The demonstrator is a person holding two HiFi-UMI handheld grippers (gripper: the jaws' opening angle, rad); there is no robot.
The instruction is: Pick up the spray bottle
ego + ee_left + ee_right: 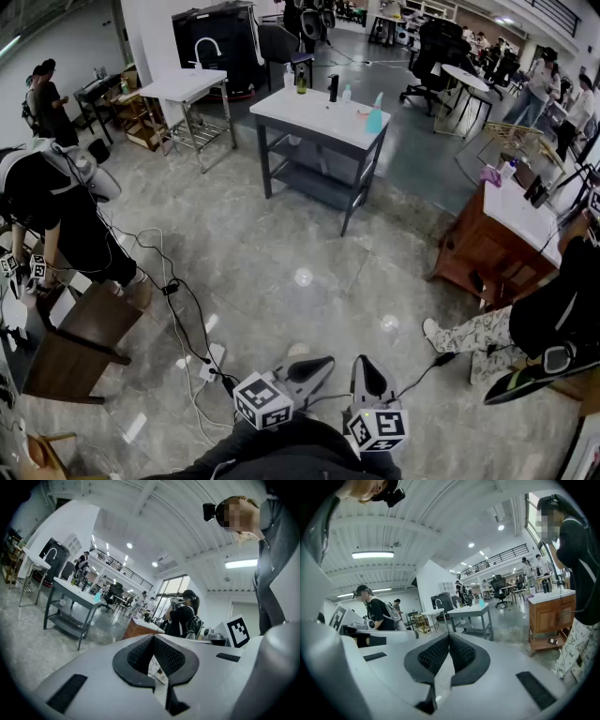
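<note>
**A:** Tongs first: is the left tongs (152,639) or the right tongs (449,637) gripping anything?

**B:** No. Both pairs are pressed together and empty, low by the person's body.

**A:** Where's the teal plastic spray bottle (375,114)?

**B:** It's upright at the right-hand end of the white-topped, grey-framed desk (309,112), well apart from both across the glossy grey floor (281,244).

**A:** How to do this well?

**B:** I'd walk over, stepping clear of the loose cables (178,309). Then spread one pair early, come in level and clamp the body below the trigger, missing the small clear bottle (347,93) nearby.
</note>
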